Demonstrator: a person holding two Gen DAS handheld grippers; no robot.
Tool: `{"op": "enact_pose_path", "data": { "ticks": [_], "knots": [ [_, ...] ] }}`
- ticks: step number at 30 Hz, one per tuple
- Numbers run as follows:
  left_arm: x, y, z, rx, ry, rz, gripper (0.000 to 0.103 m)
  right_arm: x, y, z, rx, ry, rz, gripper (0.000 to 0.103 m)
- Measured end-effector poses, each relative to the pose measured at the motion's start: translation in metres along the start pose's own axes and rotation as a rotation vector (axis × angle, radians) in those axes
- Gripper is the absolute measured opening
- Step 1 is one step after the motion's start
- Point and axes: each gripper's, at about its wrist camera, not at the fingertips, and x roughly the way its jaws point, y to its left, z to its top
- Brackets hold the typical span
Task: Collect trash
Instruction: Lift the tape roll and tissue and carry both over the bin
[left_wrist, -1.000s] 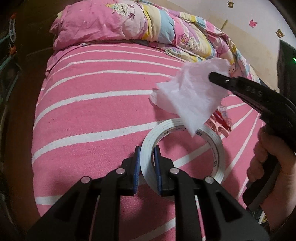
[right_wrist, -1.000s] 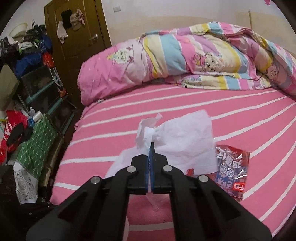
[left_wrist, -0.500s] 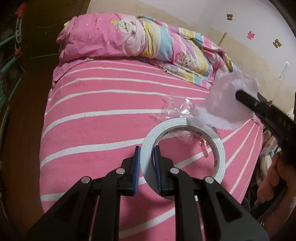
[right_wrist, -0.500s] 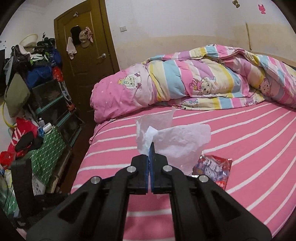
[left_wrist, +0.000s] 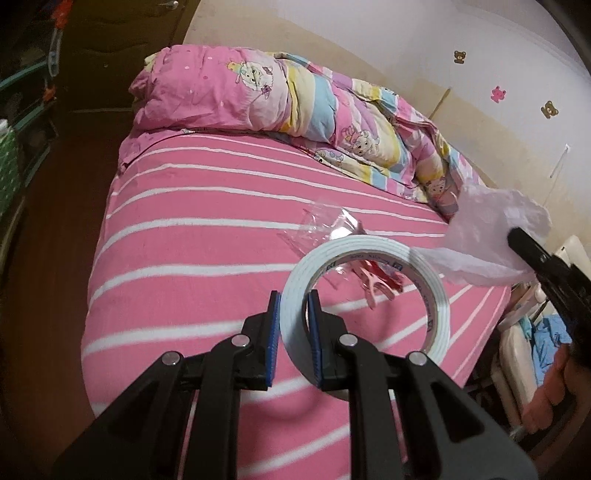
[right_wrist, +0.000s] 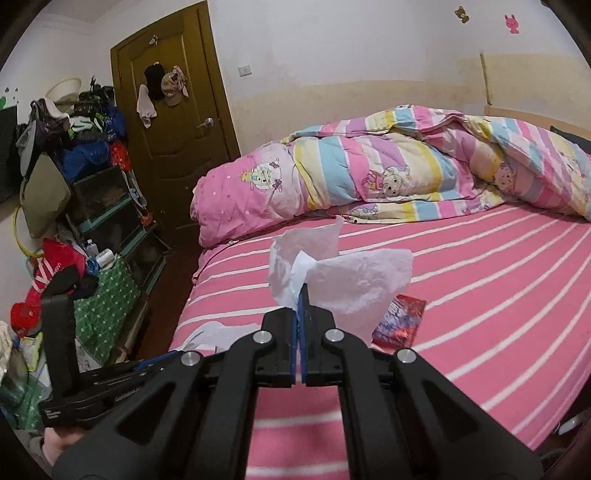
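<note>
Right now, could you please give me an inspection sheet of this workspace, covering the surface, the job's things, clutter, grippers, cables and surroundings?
Surface: bed sheet, pink with white stripes, bunched quilt at the far end.
Job's things: white tissue held off the bed; tape roll lifted; clear plastic wrapper and red snack packet lying on the sheet.
Clutter: pink-red clip-like item seen through the roll, kind unclear.
Grippers: left gripper jaws clamp the roll's band; right gripper jaws shut on the tissue.
Cables: nothing seen.
Surroundings: brown door with hung caps; crowded shelves beside the bed; bear stickers on the wall.
</note>
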Motion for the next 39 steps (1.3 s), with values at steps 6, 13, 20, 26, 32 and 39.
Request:
{"op": "enact_pose_path", "data": {
  "ticks": [6, 13, 20, 26, 32, 39],
  "knots": [
    [-0.028, -0.024, -0.017, -0.002, -0.010, -0.016, 0.014, -0.043, -0.007, -0.012, 0.041, -0.006, -0.008, 0.001],
    [-0.054, -0.054, -0.031, -0.007, -0.011, -0.048, 0.014, -0.094, -0.016, -0.010, 0.051, -0.050, -0.012, 0.001],
    [-0.071, -0.106, -0.046, 0.027, -0.004, -0.111, 0.014, -0.144, -0.033, -0.010, 0.061, -0.097, -0.032, 0.001],
    [-0.077, -0.156, -0.064, 0.072, 0.021, -0.168, 0.014, -0.191, -0.063, -0.021, 0.107, -0.134, -0.073, 0.001],
    [-0.076, -0.205, -0.086, 0.121, 0.060, -0.222, 0.014, -0.240, -0.096, -0.038, 0.152, -0.162, -0.134, 0.001],
    [-0.062, -0.258, -0.118, 0.182, 0.144, -0.283, 0.014, -0.286, -0.133, -0.064, 0.208, -0.181, -0.205, 0.001]
  ]
}}
